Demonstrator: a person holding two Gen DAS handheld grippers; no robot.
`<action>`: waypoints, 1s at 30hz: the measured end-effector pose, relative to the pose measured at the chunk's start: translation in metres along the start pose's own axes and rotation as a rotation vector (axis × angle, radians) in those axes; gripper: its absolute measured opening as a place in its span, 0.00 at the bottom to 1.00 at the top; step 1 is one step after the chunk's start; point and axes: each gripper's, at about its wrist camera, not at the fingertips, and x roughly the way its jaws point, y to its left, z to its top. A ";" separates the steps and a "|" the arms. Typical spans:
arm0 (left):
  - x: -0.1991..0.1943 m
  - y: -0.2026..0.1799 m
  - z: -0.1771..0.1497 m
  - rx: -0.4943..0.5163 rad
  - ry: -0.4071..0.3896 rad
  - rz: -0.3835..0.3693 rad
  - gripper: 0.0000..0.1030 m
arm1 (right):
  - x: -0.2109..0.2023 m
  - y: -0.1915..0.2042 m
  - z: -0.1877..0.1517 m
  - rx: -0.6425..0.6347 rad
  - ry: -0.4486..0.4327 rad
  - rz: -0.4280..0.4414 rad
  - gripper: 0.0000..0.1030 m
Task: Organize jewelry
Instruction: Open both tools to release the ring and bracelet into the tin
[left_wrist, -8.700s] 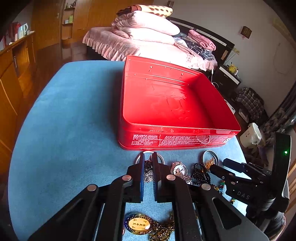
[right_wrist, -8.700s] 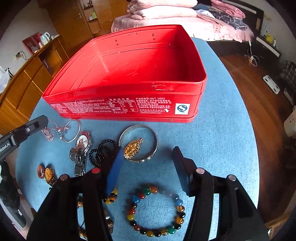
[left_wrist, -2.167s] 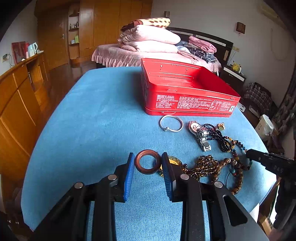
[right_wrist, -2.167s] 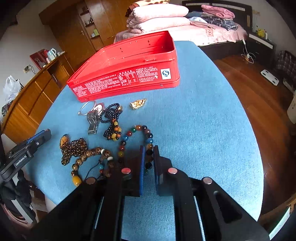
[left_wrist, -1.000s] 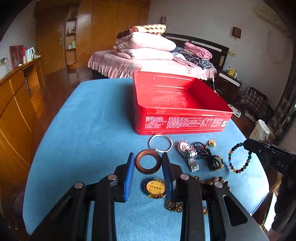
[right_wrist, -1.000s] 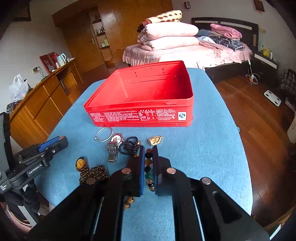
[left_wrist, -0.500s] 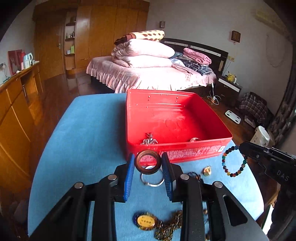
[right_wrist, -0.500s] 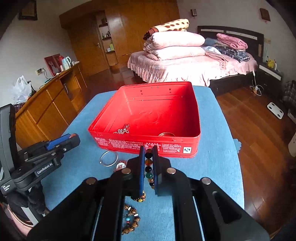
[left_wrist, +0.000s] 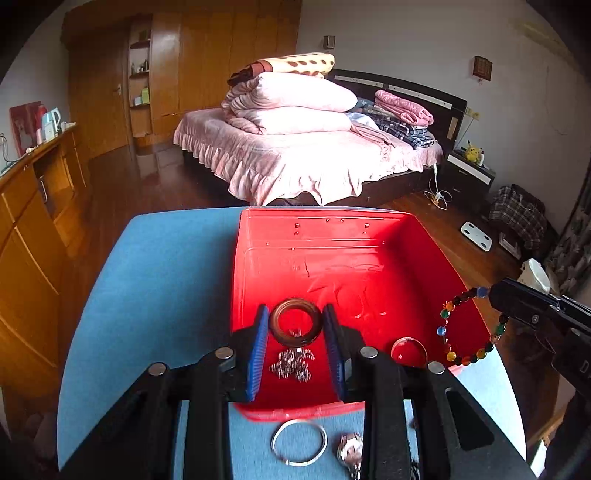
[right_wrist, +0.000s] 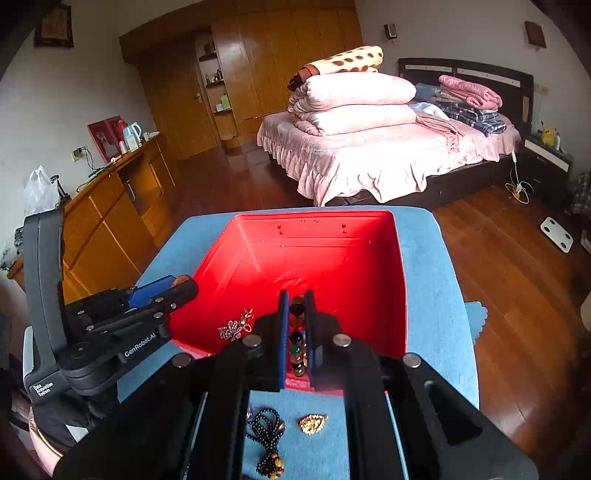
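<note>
Both grippers have travelled from above the blue tabletop to above the open red tin (left_wrist: 369, 236) since a second ago, each carrying its piece along. At the lower centre of the left wrist view, the left gripper (left_wrist: 295, 325) has its blue ribbed pads clamped on a smooth, dark brown ring (left_wrist: 294, 322), a thick doughnut shape held flat over the tin's near half. At the right edge of that view, the right gripper (left_wrist: 493, 291) dangles a bracelet of round, glossy, many-coloured beads (left_wrist: 466, 328) in an open loop over the tin's right wall. In the right wrist view the right gripper's pads are pressed together on a short row of those beads, at lower centre. The tin is a shallow, square, glossy metal box; on its floor lie a tangled silver chain (left_wrist: 292, 365) and a thin silver bangle (left_wrist: 408, 350). Below it in the left view, on the blue felt-like cloth of the table (left_wrist: 159, 295), lie a plain silver hoop (left_wrist: 299, 446) and part of a watch (left_wrist: 349, 452). The right view's lower edge shows a string of small black beads (right_wrist: 266, 424) and a gold charm (right_wrist: 313, 424). Beyond, in the upper half of both views, are a dark wooden floor, a bed (left_wrist: 295, 158) with pink frilled bedding and stacked quilts, and wooden wardrobes.
</note>
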 end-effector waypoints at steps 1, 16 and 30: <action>0.005 -0.001 0.003 0.000 0.006 0.001 0.29 | 0.005 -0.001 0.003 0.000 0.005 -0.002 0.07; 0.073 -0.006 0.011 -0.011 0.124 0.011 0.29 | 0.074 -0.017 0.011 0.039 0.113 -0.013 0.07; 0.062 0.000 0.004 -0.018 0.100 0.029 0.50 | 0.069 -0.026 0.003 0.027 0.094 -0.110 0.39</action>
